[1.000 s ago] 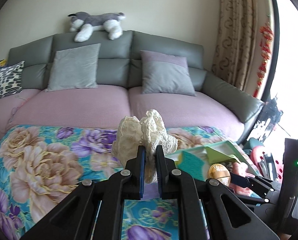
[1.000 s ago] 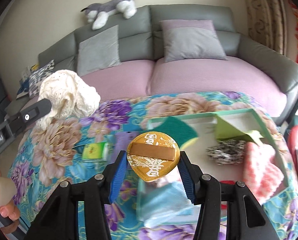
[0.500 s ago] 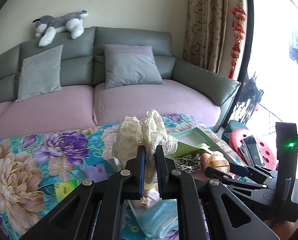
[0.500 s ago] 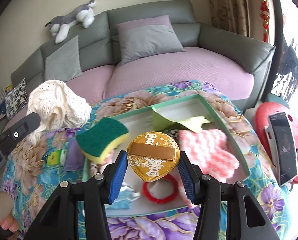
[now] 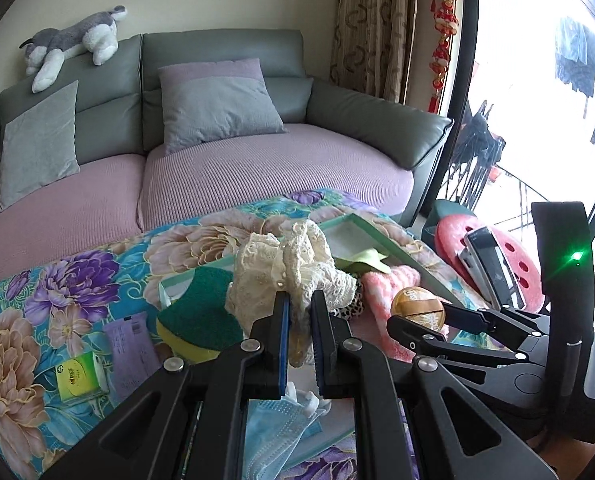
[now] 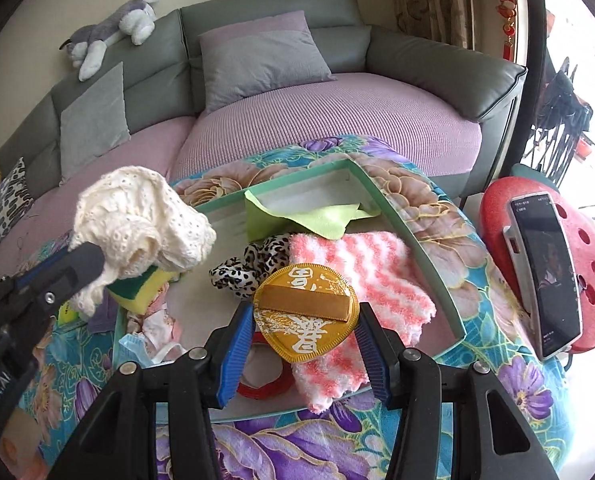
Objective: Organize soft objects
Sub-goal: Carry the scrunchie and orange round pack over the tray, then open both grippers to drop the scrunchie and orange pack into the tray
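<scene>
My left gripper (image 5: 298,307) is shut on a cream lace cloth (image 5: 285,268), bunched above the fingers and held over the left end of the green tray (image 6: 421,248). In the right wrist view the same lace cloth (image 6: 145,216) hangs at the left, above a green and yellow sponge (image 6: 137,286). My right gripper (image 6: 303,320) is shut on a round gold disc with white characters (image 6: 307,316), held over the tray. In the tray lie a pink striped towel (image 6: 361,272), a leopard-print scrunchie (image 6: 245,268), a lime cloth (image 6: 309,218) and a red ring (image 6: 265,384).
A floral blanket (image 5: 57,300) covers the table in front of a grey and pink sofa (image 5: 217,168). A blue face mask (image 5: 277,432), a green packet (image 5: 77,374) and a purple card (image 5: 131,344) lie at the left. A phone (image 6: 545,272) rests on a red stool (image 6: 593,264) at the right.
Both grippers swung right and sank slightly, from over the blanket to over the tray. The lace cloth and the gold disc travelled with them, still gripped.
</scene>
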### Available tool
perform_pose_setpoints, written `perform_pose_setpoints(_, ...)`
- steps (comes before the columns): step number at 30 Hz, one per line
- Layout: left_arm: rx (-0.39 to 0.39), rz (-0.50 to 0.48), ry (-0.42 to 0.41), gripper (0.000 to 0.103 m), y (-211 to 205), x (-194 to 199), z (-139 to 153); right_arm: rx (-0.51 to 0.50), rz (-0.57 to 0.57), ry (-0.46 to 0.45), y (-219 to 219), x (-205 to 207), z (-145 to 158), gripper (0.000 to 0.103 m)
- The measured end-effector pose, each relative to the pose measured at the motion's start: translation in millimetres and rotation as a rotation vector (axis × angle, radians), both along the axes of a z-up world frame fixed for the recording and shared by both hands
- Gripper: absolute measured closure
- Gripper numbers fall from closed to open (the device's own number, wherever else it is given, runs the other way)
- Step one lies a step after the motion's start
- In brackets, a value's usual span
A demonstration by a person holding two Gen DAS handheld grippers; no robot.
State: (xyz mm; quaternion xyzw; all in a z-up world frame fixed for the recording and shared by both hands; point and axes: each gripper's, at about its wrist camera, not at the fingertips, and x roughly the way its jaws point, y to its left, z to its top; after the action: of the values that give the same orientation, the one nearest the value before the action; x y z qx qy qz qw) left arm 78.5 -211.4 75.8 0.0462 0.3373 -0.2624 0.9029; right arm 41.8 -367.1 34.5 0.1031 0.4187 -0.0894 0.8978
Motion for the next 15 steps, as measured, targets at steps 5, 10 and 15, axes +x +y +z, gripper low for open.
perform_pose_setpoints(5,0.028,-0.007,0.035,0.092,-7,5,-11,0.005,0.003,0.023,-1,4,-8,0.049)
perform_pose_setpoints(10,0.063,-0.004,0.074,0.091,-11,10,-22,-0.002,0.0,0.046,0,7,-13,0.049)
perform_pose_setpoints(15,0.087,0.0,0.116,0.09,-12,14,-32,0.0,0.003,0.062,0,9,-18,0.049)
